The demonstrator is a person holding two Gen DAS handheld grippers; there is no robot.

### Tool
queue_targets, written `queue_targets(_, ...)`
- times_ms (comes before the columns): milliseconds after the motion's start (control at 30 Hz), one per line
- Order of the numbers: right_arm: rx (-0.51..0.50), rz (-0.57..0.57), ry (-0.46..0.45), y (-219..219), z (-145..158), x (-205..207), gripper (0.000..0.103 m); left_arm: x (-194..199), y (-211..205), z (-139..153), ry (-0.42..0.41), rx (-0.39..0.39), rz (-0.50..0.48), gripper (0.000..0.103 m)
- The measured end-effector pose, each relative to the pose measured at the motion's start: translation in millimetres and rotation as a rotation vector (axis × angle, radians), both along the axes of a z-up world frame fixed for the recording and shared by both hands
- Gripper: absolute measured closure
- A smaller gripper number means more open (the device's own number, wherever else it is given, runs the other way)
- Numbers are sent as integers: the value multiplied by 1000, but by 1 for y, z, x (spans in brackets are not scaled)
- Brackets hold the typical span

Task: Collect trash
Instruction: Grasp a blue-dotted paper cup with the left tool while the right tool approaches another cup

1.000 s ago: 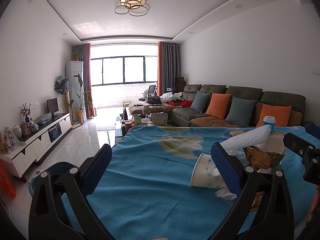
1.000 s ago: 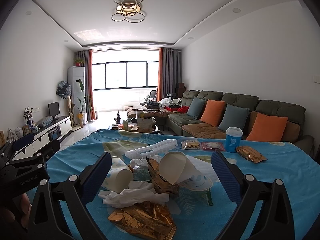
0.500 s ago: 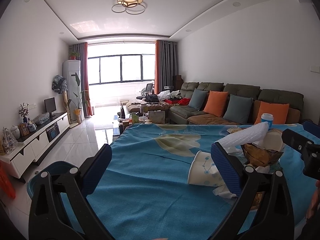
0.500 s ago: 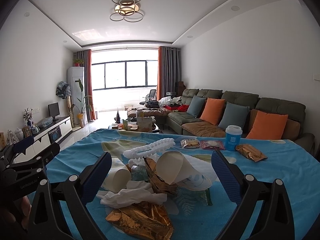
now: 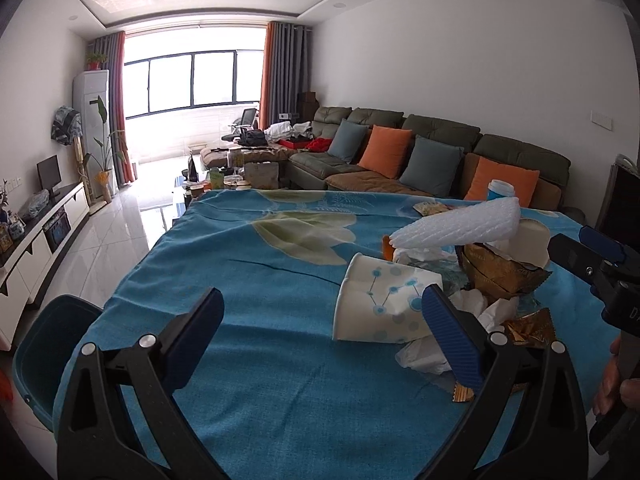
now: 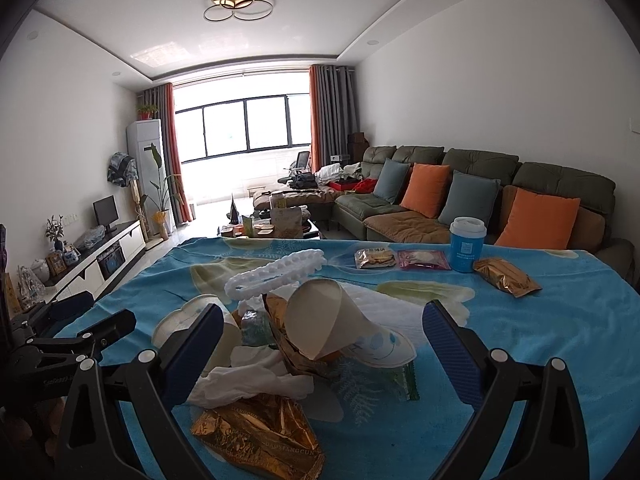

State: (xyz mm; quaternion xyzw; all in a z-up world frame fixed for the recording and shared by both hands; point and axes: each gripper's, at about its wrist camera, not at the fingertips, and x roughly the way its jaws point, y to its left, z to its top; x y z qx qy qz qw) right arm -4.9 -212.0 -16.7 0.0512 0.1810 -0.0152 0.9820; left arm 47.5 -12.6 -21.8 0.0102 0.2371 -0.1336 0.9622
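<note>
A blue bin [image 5: 38, 356] sits on the floor at the table's left edge. The left gripper [image 5: 320, 320] hovers spread wide and empty over the blue cloth [image 5: 248, 264], its right finger beside a tipped paper cup [image 5: 384, 308]. Next comes the trash pile: white foam net [image 6: 276, 276], tissue [image 6: 248, 380], gold wrapper [image 6: 260, 436]. The right gripper [image 6: 320, 340] hangs wide open over it, holding nothing. A blue cup [image 6: 467, 245] stands far right.

Home living room: sofa [image 6: 472, 184], curtains [image 6: 332, 112].
</note>
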Motion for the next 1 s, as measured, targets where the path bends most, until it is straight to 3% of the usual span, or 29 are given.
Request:
queue_targets(100,23,-1,31,-6,-1,6,10,17,0,-6,76,-19,-53,6)
queue_targets(267,43,15,69,-13,-4,15,23,44,-7,-16,175,-41,-148,19)
queue_targets(400,47,35,86,-16,-5,18,39,58,-14,-26,250,-73,-230,26)
queue_targets(467,36,47,84,-17,-5,17,44,66,-17,-31,280,-86,-255,36)
queue_targets(533,41,67,92,-18,-5,17,57,68,-17,-32,302,-108,-286,41)
queue_targets(633,56,88,115,-25,-7,21,72,72,-19,-33,320,-123,-320,48)
queue_targets(733,83,96,114,-31,-7,20,75,73,-18,-34,326,-145,-342,68)
queue_targets(800,91,98,112,-34,-7,19,76,72,-16,-34,335,-165,-358,73)
queue_targets(867,92,102,107,-36,-4,17,78,70,-16,-32,332,-173,-369,86)
queue_targets(1000,88,102,99,-37,2,13,83,61,-16,-25,310,-172,-379,93)
